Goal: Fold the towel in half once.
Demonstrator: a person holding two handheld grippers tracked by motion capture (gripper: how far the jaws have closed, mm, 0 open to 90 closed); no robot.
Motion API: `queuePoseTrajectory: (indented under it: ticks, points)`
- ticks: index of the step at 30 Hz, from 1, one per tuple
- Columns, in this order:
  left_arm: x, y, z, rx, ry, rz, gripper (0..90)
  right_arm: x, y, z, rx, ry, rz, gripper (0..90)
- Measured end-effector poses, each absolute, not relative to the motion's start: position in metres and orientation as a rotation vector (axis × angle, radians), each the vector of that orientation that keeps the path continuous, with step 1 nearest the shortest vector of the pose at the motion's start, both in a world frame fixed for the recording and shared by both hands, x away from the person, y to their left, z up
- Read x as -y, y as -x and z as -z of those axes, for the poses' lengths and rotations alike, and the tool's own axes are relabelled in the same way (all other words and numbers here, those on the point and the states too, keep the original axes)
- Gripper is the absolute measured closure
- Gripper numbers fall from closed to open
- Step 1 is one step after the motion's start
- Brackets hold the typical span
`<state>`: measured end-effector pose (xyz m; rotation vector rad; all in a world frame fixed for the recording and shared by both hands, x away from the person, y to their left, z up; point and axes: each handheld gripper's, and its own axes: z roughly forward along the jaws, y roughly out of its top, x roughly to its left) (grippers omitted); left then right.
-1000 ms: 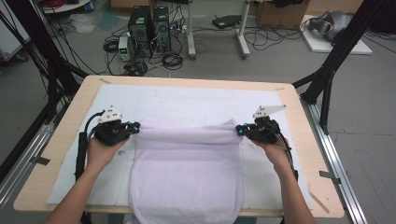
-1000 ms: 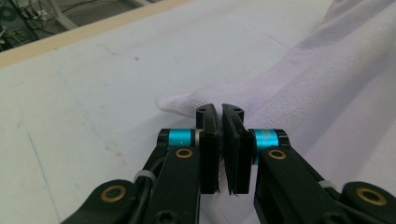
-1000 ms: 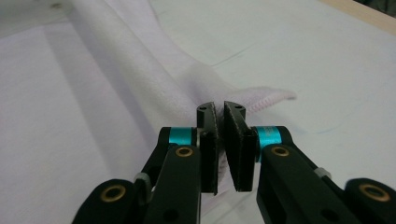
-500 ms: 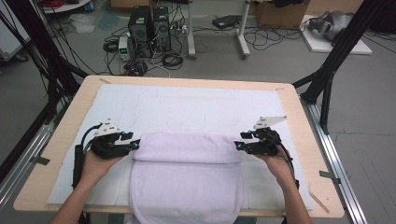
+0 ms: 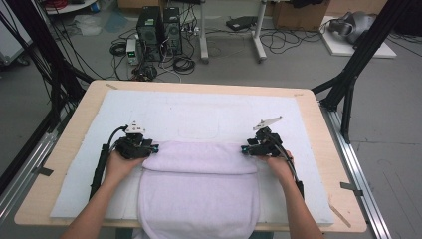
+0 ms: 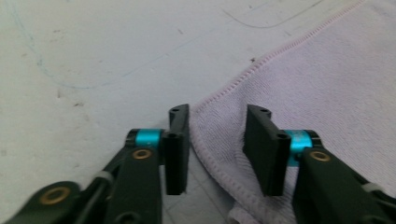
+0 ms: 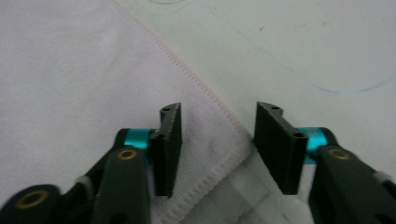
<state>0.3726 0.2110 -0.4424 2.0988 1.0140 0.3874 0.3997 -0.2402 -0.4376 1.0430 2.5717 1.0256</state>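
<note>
Lavender towel [image 5: 199, 191] lay folded on the white mat [image 5: 199, 117], near end hanging over the table edge. Left gripper [image 5: 149, 149] and right gripper [image 5: 247, 148] sat at the fold's corners, jaws just closing partway, spread around the hem, not pinching.

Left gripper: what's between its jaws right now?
In the left gripper view, the towel's stitched corner lies in the gap between the left gripper's jaws, pads off it; the jaws have just been closing.
</note>
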Motion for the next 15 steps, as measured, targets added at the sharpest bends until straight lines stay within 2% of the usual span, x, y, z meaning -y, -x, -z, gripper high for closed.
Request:
queuePoseTrajectory:
  ticks: [3, 4, 6, 12, 15]
  points:
    - [-0.211, -0.373, 0.441, -0.996, -2.090, -0.371, 78.2, 0.239, -0.397, 0.437, -2.595, -1.009, -1.028, 76.7]
    - [-0.211, -0.373, 0.440, -0.993, -2.092, -0.376, 81.7, 0.237, -0.396, 0.436, -2.602, -0.999, -1.023, 80.5]
    - [-0.212, -0.372, 0.438, -0.993, -2.092, -0.404, 87.0, 0.234, -0.394, 0.435, -2.627, -0.969, -1.021, 81.8]
    - [-0.225, -0.365, 0.422, -0.991, -1.988, -0.405, 87.7, 0.241, -0.385, 0.416, -2.568, -0.934, -1.154, 82.9]
    - [-0.228, -0.366, 0.423, -1.014, -1.986, -0.411, 87.7, 0.244, -0.381, 0.404, -2.549, -0.904, -1.184, 82.9]
